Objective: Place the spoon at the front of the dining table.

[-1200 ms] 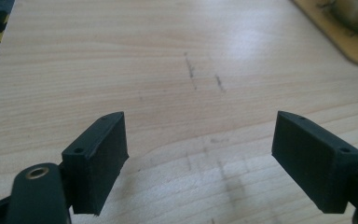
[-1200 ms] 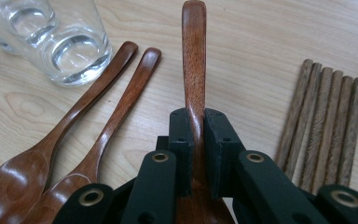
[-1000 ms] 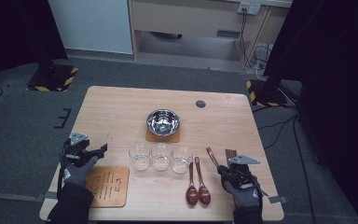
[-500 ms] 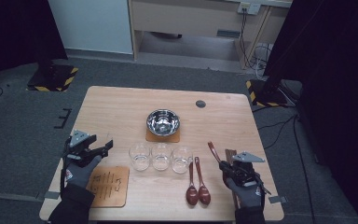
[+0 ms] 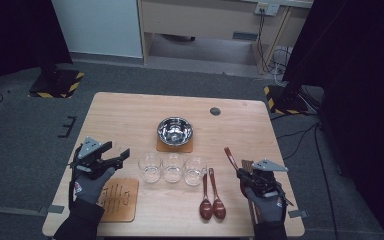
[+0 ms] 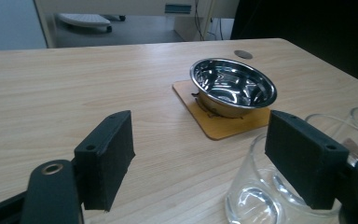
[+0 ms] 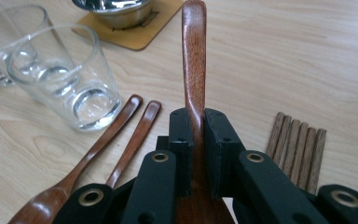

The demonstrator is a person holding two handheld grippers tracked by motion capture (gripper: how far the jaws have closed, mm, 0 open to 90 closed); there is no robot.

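From the high view, the right gripper (image 5: 244, 172) at the near right of the wooden table (image 5: 130, 112) is clamped on a wooden spoon (image 5: 229, 156), whose handle sticks out toward the far side, while two more wooden spoons (image 5: 211, 197) lie flat just left of it and near the row of three glasses (image 5: 172, 168). The left gripper (image 5: 114, 156) hovers at the near left with its jaws apart and nothing between them, above the slotted wooden coaster (image 5: 117, 199) and beside the leftmost glass. A steel bowl (image 5: 175, 131) sits on its own square coaster (image 5: 175, 146) farther back, and it looks empty. In the left gripper view the jaws stand wide open over bare tabletop, the nearest glass (image 6: 261, 196) just at the right jaw and not gripped, the bowl (image 6: 233, 86) beyond. In the right gripper view the pads squeeze the spoon (image 7: 193, 60) by its handle; its bowl end is hidden below the jaws. A small bundle of dark wooden sticks (image 7: 298, 149) lies to the right. My reading is that one spoon is picked up but not yet placed anywhere; two spoons remain on the table, so the work seems barely begun.
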